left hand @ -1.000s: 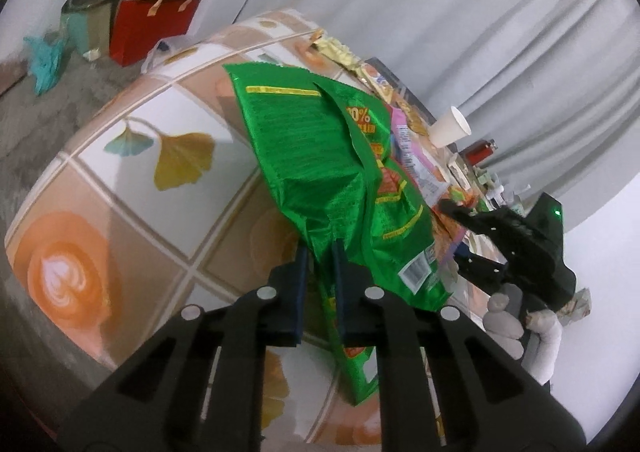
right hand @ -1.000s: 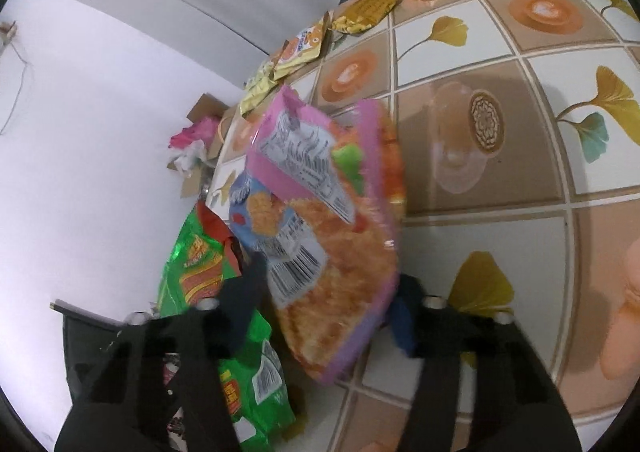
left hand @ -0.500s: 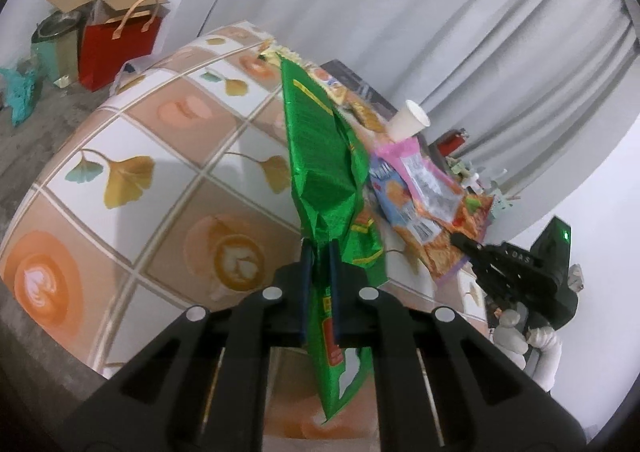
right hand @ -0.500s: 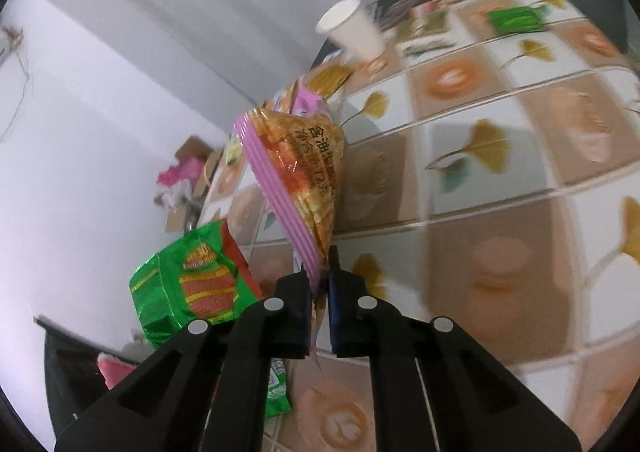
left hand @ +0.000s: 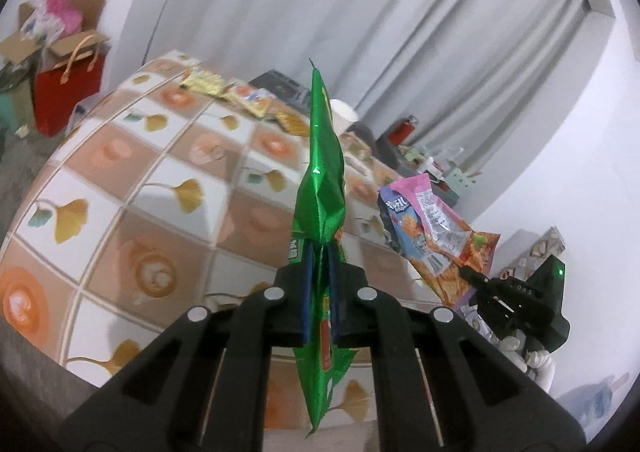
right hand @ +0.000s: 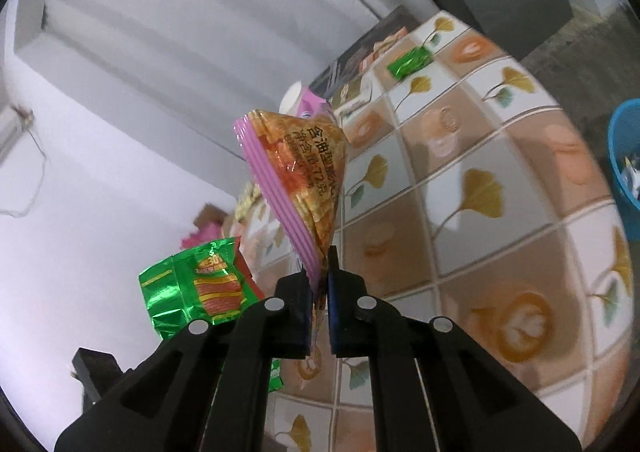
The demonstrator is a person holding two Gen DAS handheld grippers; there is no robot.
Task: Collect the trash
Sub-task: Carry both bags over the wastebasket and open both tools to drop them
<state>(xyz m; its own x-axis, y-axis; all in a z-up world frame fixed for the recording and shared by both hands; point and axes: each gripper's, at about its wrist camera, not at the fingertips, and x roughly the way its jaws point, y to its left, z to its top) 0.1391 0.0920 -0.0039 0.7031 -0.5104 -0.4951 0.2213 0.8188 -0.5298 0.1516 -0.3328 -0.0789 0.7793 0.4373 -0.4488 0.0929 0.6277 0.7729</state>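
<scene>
Left gripper (left hand: 319, 256): black linkage, silver rivets, blue pads
Right gripper (right hand: 319, 272): same build — green light on its body
Hand (left hand: 532, 362): white glove

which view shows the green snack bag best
The right wrist view: the green snack bag shows its printed face there, held up beside the table. In the left wrist view it is edge-on, clamped in the left gripper.

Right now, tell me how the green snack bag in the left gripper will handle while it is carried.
The green snack bag, pinched in the left gripper, is creased and thin, so probably floppy and light. Its glossy foil may slip. It stands upright above the jaws, so it could flop over.
</scene>
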